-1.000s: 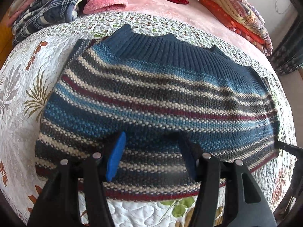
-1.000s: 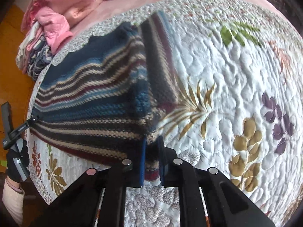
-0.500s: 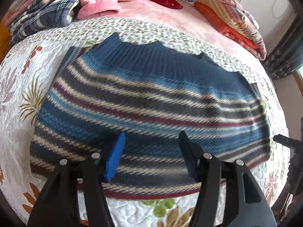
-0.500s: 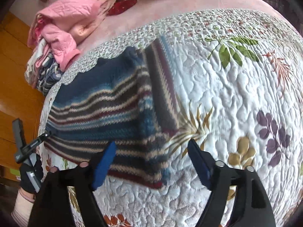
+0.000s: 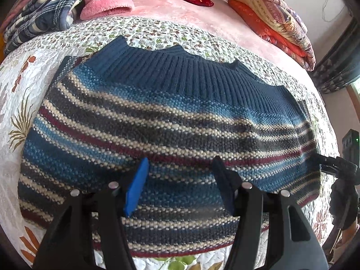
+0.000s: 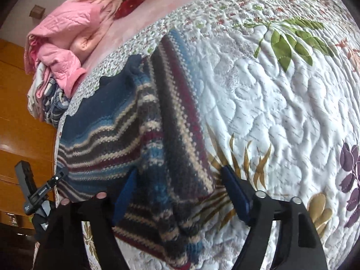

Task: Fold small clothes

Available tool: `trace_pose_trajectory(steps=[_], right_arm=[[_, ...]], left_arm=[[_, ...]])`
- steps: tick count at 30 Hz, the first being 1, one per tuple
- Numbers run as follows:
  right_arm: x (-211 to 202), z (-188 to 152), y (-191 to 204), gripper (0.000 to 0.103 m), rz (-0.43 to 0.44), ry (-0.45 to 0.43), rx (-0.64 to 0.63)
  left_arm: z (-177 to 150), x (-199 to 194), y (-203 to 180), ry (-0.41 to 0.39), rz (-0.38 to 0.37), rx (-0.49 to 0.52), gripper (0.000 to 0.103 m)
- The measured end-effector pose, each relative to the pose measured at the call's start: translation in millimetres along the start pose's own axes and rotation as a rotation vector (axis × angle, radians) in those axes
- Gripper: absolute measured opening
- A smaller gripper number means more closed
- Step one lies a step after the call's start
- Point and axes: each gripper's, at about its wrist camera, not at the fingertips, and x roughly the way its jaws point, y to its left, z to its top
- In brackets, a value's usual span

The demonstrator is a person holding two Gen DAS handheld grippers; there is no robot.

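A striped knit sweater (image 5: 166, 121) in blue, grey, cream and maroon lies flat on the quilted bed, its dark blue ribbed band on the far side. My left gripper (image 5: 180, 184) hovers open over the near middle of it, nothing between its fingers. In the right wrist view the same sweater (image 6: 117, 132) shows a sleeve folded over its right side. My right gripper (image 6: 177, 198) stands open, its fingers straddling the sweater's near right corner without pinching it. The other gripper's tip (image 5: 333, 166) shows at the sweater's right edge in the left wrist view.
The floral white quilt (image 6: 281, 117) spreads wide to the right of the sweater. A pile of pink and plaid clothes (image 5: 67, 6) sits at the far left of the bed. Folded orange bedding (image 5: 276, 20) lies at the far right. Wooden furniture (image 6: 20, 121) stands beyond the bed's left edge.
My right gripper, shut on the sweater's corner a second ago, has opened and let it go. The left gripper stayed open and drifted slightly over the sweater.
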Motion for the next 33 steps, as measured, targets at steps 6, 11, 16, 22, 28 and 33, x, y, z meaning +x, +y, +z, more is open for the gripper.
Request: trace_pose_trajectory(steps=[6,11,16,22,28,33], right_arm=[[-2,2,4,0.037,0.044,-0.003,-0.016],[-21,1,11,0.034,0.113,-0.05,-0.03],[-4,0,2,0.033,0.049,-0.016,0.001],[7,-4,-11,0.034,0.076,-0.029,0.051],[2,-4,-8,0.034,0.056,-0.025,0.071],[-22,3,40,0.032,0.095,-0.056,-0.011]], left_arm=[[-2,2,0,-0.006,0.001,0.024,0.059],[-2,2,2,-0.002,-0.011,0.033,0.059],[-3,3,2,0.0,-0.01,0.04,0.059],[-4,5,3,-0.003,-0.019,0.037,0.059],[-3,5,5,-0.002,-0.027,0.018,0.059],[-2,-11,9,-0.014,-0.068,-0.011,0.058]])
